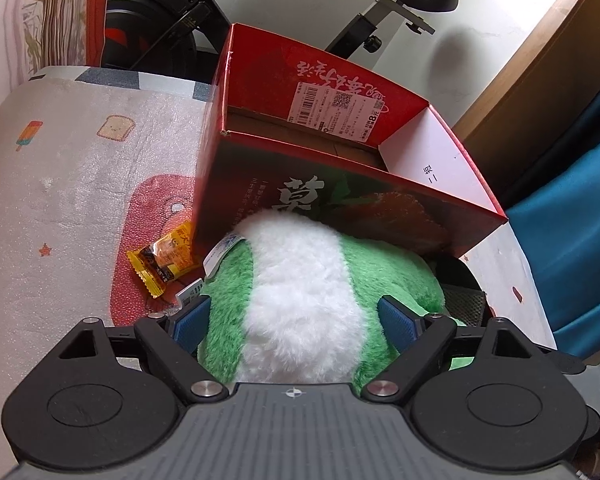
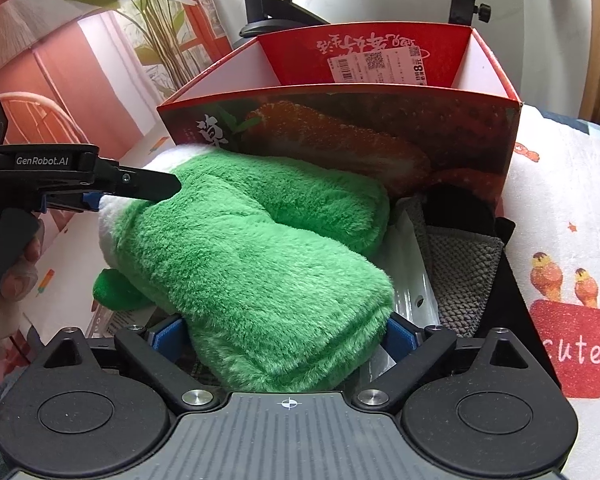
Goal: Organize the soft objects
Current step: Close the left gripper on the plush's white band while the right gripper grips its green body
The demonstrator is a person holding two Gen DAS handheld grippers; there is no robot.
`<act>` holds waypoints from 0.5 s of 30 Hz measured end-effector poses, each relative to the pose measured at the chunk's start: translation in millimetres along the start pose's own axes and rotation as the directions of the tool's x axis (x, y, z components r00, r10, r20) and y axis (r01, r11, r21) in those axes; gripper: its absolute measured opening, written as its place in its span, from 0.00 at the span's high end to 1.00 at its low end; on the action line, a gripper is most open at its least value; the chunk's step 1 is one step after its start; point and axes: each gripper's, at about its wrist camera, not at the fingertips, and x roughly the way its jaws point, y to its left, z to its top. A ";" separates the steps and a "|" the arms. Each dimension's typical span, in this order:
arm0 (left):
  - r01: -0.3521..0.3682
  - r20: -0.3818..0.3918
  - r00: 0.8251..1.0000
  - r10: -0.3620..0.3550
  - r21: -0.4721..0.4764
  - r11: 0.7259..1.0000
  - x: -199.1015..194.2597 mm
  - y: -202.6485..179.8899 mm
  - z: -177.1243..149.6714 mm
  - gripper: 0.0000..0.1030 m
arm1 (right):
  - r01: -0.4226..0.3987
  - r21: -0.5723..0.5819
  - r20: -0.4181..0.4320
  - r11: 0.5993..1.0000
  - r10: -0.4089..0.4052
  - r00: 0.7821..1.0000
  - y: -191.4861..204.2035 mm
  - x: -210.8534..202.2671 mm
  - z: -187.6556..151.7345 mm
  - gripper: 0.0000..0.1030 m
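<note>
1. The table (image 1: 51, 184) wore a pale printed cover.
2. A red cardboard box (image 2: 340, 128) stood open at the far side.
3. A green and white plush toy (image 2: 259, 264) lay against the box's near wall, over a grey cloth (image 2: 468, 272).
4. The left gripper (image 1: 295, 320) had its jaws wide around the toy's white band, blue pads against the fur.
5. The right gripper (image 2: 287, 336) likewise straddled the green end, jaws wide and touching the fur.
6. A yellow snack packet (image 1: 163, 264) lay left of the toy.
</note>
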 end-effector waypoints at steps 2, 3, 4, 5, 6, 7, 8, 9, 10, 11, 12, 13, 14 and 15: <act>-0.006 0.000 1.000 0.006 0.005 1.000 1.0 -1.2 -0.7 0.12 | 0.007 -0.021 0.003 1.000 -0.007 1.000 3.4 -0.1 0.9 0.14; -0.010 0.000 1.000 0.010 0.012 1.000 3.0 -1.2 -0.9 0.11 | 0.011 -0.029 0.004 1.000 -0.011 1.000 5.2 0.5 1.3 0.14; -0.014 -0.003 1.000 0.014 0.014 1.000 6.1 0.5 -0.6 0.07 | 0.014 -0.032 0.004 0.999 -0.013 1.000 6.0 1.0 1.8 0.15; -0.013 -0.009 1.000 0.013 -0.002 1.000 9.3 4.1 0.0 0.05 | 0.016 -0.034 0.004 0.999 -0.016 1.000 6.3 1.2 2.1 0.16; 0.001 -0.014 1.000 -0.001 -0.032 0.999 11.3 8.7 1.0 0.05 | 0.016 -0.035 0.007 0.999 -0.016 1.000 6.3 0.7 2.1 0.16; 0.024 -0.018 1.000 -0.025 -0.064 0.998 12.2 12.2 1.4 0.07 | 0.016 -0.034 0.010 0.999 -0.016 1.000 5.8 0.7 2.0 0.16; 0.033 -0.018 0.999 -0.035 -0.074 0.997 12.0 13.1 1.5 0.09 | 0.014 -0.028 0.011 1.000 -0.013 1.000 4.4 0.7 1.4 0.16; 0.031 -0.016 0.999 -0.032 -0.063 0.998 10.6 10.3 0.6 0.10 | 0.011 -0.024 0.011 1.000 -0.011 1.000 3.5 0.6 1.0 0.16; 0.024 -0.013 1.000 -0.025 -0.044 0.999 8.7 6.6 -1.0 0.12 | 0.010 -0.019 0.009 1.000 -0.010 1.000 2.7 1.3 -0.2 0.16; 0.020 -0.009 1.000 -0.020 -0.031 0.999 6.5 3.6 -2.1 0.14 | 0.008 -0.015 0.007 1.000 -0.008 1.000 2.4 1.5 -1.1 0.17; 0.015 -0.004 1.000 -0.015 -0.023 1.000 3.7 1.0 -4.1 0.15 | 0.006 -0.011 0.007 1.000 -0.006 1.000 3.0 1.4 -2.4 0.17; 0.013 -0.001 1.000 -0.013 -0.023 1.000 1.3 -0.2 -5.2 0.16 | 0.003 -0.010 0.010 1.000 -0.003 1.000 3.5 0.5 -3.2 0.19; 0.013 0.003 1.000 -0.013 -0.024 1.000 -1.4 -1.2 -6.5 0.18 | 0.002 -0.012 0.015 1.000 -0.002 1.000 4.2 -1.0 -3.9 0.20; 0.010 0.008 1.000 -0.010 -0.023 1.000 -4.7 -2.4 -8.4 0.18 | 0.000 -0.015 0.021 1.000 0.000 1.000 5.3 -3.1 -4.1 0.20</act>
